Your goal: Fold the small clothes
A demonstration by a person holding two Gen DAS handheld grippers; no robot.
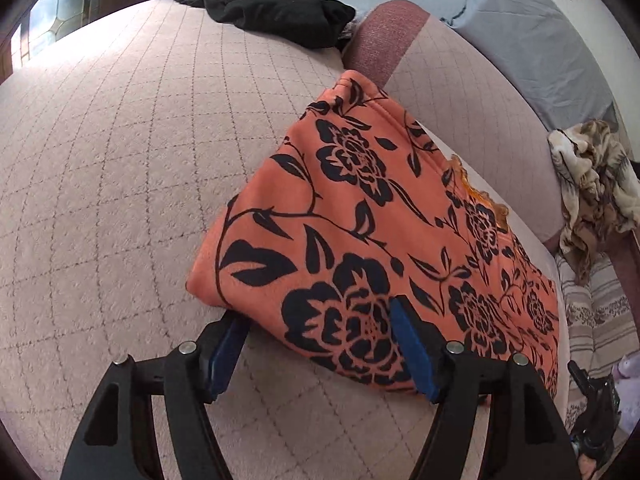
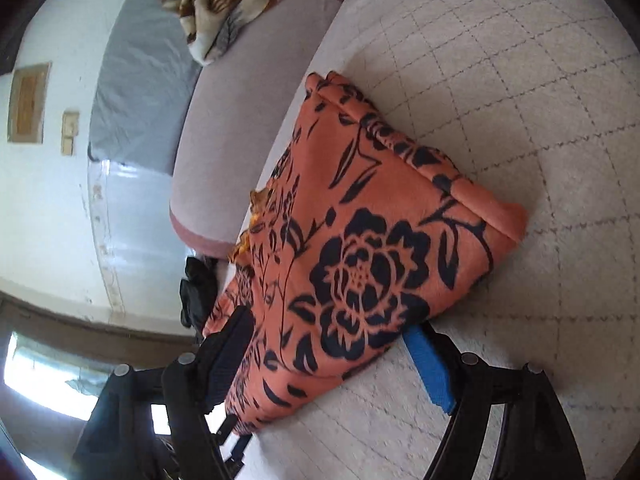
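Both grippers sit low over the folded orange floral garment on the pale quilted bed cover. The left gripper has its jaws spread wide; the garment's near corner lies between the blue pads, with neither pad pressing the cloth. The right gripper is spread as well, straddling the garment's near end, loose in the gap, nothing pinched. Beyond the left gripper, far ahead, a black garment lies crumpled on the cover. To its right a patterned blanket hangs bunched. A grey pillow leans at the wall ahead.
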